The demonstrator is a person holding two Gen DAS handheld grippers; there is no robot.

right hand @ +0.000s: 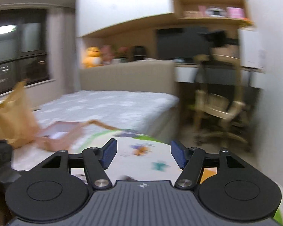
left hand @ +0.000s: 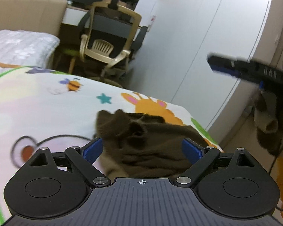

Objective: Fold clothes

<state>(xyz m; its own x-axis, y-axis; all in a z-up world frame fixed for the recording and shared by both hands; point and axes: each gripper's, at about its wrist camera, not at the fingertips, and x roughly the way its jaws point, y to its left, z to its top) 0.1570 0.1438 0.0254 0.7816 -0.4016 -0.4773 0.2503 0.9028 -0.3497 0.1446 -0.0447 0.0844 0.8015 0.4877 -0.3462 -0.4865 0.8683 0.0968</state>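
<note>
Brown top (left hand: 147,141) lies bunched on the cartoon sheet (left hand: 47,103), right ahead of the left gripper (left hand: 143,148) and partly between its pads, which stand wide apart, gripping nothing. Its bulk runs across the pic, w/ a cuff end toward the far side. Right gripper (right hand: 143,154) hangs off to the right, higher up, jaws apart & empty; a brown bit dangles just below it, prob. the same garment, blur hides the link. Left is nearer

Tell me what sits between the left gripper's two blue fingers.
In the left wrist view, the crumpled brown garment lies between the left gripper's blue fingers, bunched on the cartoon-print blanket; the pads stand apart from it.
</note>
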